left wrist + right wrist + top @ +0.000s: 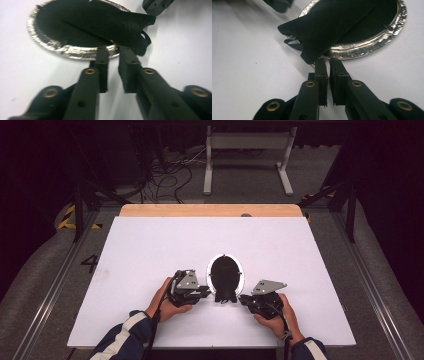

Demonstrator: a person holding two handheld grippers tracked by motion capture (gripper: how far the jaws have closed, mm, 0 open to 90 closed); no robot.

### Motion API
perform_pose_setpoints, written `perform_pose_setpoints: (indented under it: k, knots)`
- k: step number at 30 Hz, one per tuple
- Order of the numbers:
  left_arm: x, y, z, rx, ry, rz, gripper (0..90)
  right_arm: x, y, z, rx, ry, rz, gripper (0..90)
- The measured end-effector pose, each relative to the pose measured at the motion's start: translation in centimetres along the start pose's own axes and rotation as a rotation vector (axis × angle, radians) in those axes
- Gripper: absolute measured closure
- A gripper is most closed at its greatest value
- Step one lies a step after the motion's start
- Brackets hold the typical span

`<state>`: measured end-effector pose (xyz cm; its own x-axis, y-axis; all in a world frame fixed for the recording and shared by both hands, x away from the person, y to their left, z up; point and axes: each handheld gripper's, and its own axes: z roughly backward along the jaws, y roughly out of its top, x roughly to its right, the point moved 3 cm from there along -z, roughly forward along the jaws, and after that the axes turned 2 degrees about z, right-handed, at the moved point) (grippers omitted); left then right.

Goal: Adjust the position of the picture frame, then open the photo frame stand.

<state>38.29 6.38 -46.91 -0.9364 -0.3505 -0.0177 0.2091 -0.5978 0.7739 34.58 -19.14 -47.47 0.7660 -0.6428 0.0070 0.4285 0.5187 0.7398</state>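
White table top (150, 250), broad and flat, with a strip of pale wood (210, 210) along the far edge. Close to the near edge, about midway between the left and right edges, an oval plate (241, 272) with a crinkled silver rim (50, 45) and a dark inside. Across that plate, a black cloth (224, 275), folded into a long tapering shape, its narrow end with a few loose loops hanging over the rim toward the near edge and onto the table (332, 22). At the plate's left side, left gripper (206, 292), held in the left hand (167, 307), pointed at the near part of the rim; in the left gripper view (113, 50), jaws parted by a plain gap, tips right at the silver rim just beside the cloth's narrow end, nothing seen clamped between the pads. At the plate's right side, right gripper (242, 298), held in the right hand (277, 320); in the right gripper view (328, 60), jaws drawn almost together with only a thin slit between, tips touching the rim under the cloth's edge; cannot tell whether pinching the rim or merely resting against it.
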Motion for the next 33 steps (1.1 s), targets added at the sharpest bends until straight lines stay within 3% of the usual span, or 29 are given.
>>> perform_pose_setpoints:
  k: [3, 9, 12, 18, 20, 26, 33]
  knots:
    - [-0.1, -1.0, 2.0, 0.015, 0.038, -0.004, 66.8, 0.0, -0.1, 0.3, -0.002, -0.007, 0.000, 81.7]
    - [-0.3, -4.5, 6.1, 0.071, 0.096, 0.084, 47.3, 0.1, -0.4, 1.3, 0.007, -0.013, 0.008, 77.8]
    - [-0.2, -6.2, 7.7, 0.072, 0.151, 0.110, 36.2, 0.3, -0.2, 1.4, 0.013, -0.005, 0.001, 76.6]
    - [0.0, -8.5, 9.8, 0.062, 0.205, 0.172, 18.2, 0.1, 0.0, 1.1, -0.005, 0.011, 0.016, 70.9]
    - [0.1, -9.1, 10.2, 0.051, 0.219, 0.203, 16.7, 0.0, 0.1, 0.9, -0.013, 0.012, 0.019, 68.7]
    - [0.2, -10.3, 11.4, 0.032, 0.248, 0.206, 14.6, 0.0, 0.2, 0.8, -0.021, 0.018, 0.025, 64.4]
    - [0.2, -10.2, 11.3, 0.026, 0.256, 0.201, 14.5, 0.0, 0.2, 0.7, -0.037, 0.020, 0.024, 62.9]
